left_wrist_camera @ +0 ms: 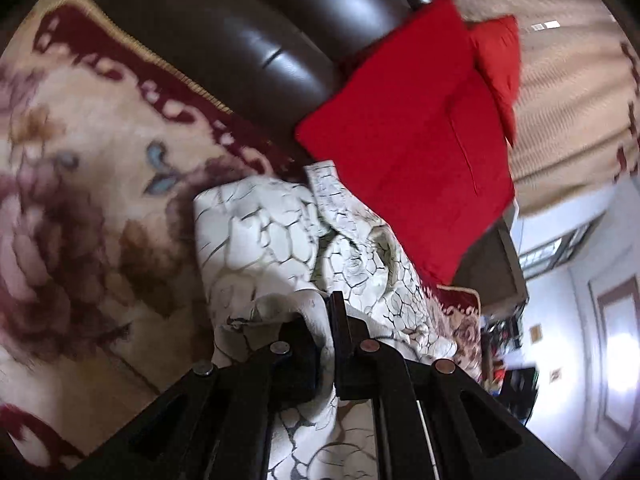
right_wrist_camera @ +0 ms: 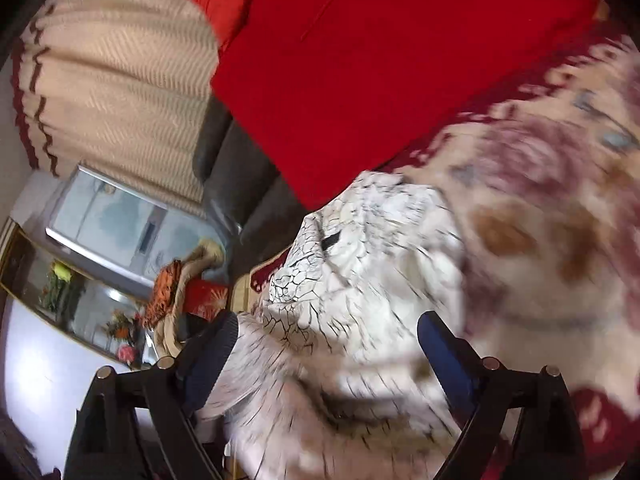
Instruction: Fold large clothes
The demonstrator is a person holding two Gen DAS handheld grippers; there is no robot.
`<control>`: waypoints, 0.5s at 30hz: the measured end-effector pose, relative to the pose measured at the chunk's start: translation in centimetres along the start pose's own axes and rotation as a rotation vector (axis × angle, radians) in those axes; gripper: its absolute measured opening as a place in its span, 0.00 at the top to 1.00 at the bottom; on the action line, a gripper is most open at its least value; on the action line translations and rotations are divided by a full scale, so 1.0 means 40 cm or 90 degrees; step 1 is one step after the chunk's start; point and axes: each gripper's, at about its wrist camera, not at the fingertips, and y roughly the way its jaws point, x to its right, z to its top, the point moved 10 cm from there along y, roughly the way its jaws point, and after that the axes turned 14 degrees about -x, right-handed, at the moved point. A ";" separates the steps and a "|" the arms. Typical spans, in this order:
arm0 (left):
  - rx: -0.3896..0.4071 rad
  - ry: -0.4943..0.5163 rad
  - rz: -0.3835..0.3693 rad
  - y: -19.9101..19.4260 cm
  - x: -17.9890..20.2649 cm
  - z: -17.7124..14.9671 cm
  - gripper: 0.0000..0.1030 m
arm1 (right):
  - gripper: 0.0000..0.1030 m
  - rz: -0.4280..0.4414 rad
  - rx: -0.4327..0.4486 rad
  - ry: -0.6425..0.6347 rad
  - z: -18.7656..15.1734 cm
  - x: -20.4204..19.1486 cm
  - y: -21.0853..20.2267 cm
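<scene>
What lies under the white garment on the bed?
The garment rests on a floral blanket, beside a red cushion. The blanket directly beneath is covered. The left claw pinches its edge.

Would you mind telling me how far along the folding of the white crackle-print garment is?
Done: nothing looks folded; the garment lies bunched on the floral blanket. In hand: the left gripper pinches a fold, while the right gripper is open around the cloth. Left: spreading and folding.
</scene>
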 end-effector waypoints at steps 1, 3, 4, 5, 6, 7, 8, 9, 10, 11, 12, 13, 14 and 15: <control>0.003 0.000 0.001 -0.005 -0.001 -0.006 0.94 | 0.09 -0.001 -0.003 0.003 -0.026 0.009 -0.016; 0.005 0.002 0.004 -0.011 0.001 -0.014 0.94 | 0.09 0.001 -0.018 0.005 -0.107 0.027 -0.051; 0.007 0.004 0.008 -0.016 0.005 -0.017 0.94 | 0.09 -0.004 -0.025 0.005 -0.130 0.033 -0.059; 0.009 0.006 0.016 -0.018 0.008 -0.017 0.94 | 0.09 -0.009 -0.036 0.007 -0.173 0.041 -0.064; 0.012 0.006 0.024 -0.022 0.012 -0.020 0.94 | 0.09 -0.007 -0.046 0.012 -0.200 0.047 -0.063; 0.013 0.005 0.026 -0.025 0.015 -0.022 0.94 | 0.09 0.006 -0.070 0.027 -0.244 0.056 -0.050; 0.016 0.004 0.028 -0.028 0.019 -0.024 0.94 | 0.09 0.019 -0.097 0.040 -0.283 0.062 -0.031; 0.018 0.003 0.030 -0.033 0.023 -0.027 0.94 | 0.09 0.030 -0.115 0.048 -0.314 0.064 -0.012; 0.020 0.003 0.032 -0.034 0.027 -0.029 0.94 | 0.09 0.047 -0.124 0.054 -0.340 0.064 0.011; 0.022 0.003 0.035 -0.039 0.032 -0.033 0.94 | 0.09 0.072 -0.134 0.058 -0.370 0.059 0.046; 0.024 0.005 0.037 -0.044 0.037 -0.037 0.94 | 0.09 0.075 -0.140 0.058 -0.384 0.055 0.080; 0.025 0.006 0.038 -0.049 0.040 -0.042 0.94 | 0.09 0.073 -0.141 0.053 -0.388 0.051 0.103; 0.025 0.007 0.040 -0.054 0.044 -0.048 0.94 | 0.11 0.070 -0.139 0.036 -0.389 0.041 0.142; 0.023 0.009 0.045 -0.059 0.047 -0.055 0.94 | 0.23 0.058 -0.147 0.021 -0.387 0.033 0.169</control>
